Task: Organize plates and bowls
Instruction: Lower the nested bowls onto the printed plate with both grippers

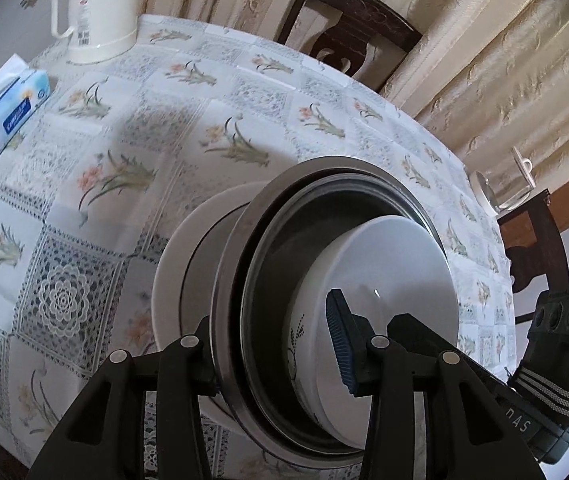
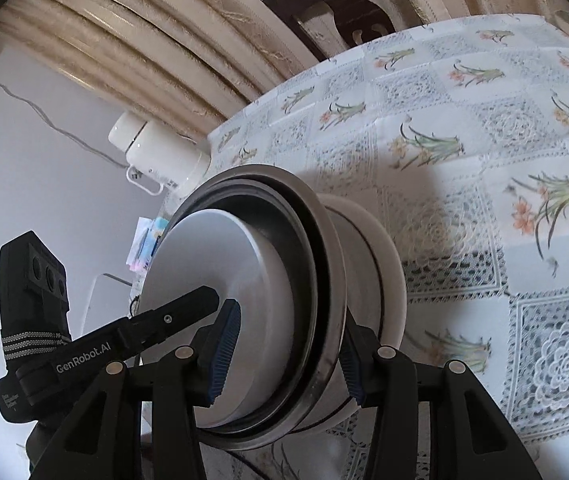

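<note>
A stack of nested dishes fills both views: a white plate at the bottom, a white bowl on it, steel bowls, and a white bowl innermost. My left gripper is shut on the stack's near rim, one blue pad inside the white bowl. My right gripper is shut on the opposite side of the stack, its pads straddling the rims. Each gripper shows in the other's view.
The table has a floral and lace patterned cloth. A white kettle and a tissue pack stand at its far side. A glass cup stands near the edge. Dark wooden chairs and curtains lie beyond.
</note>
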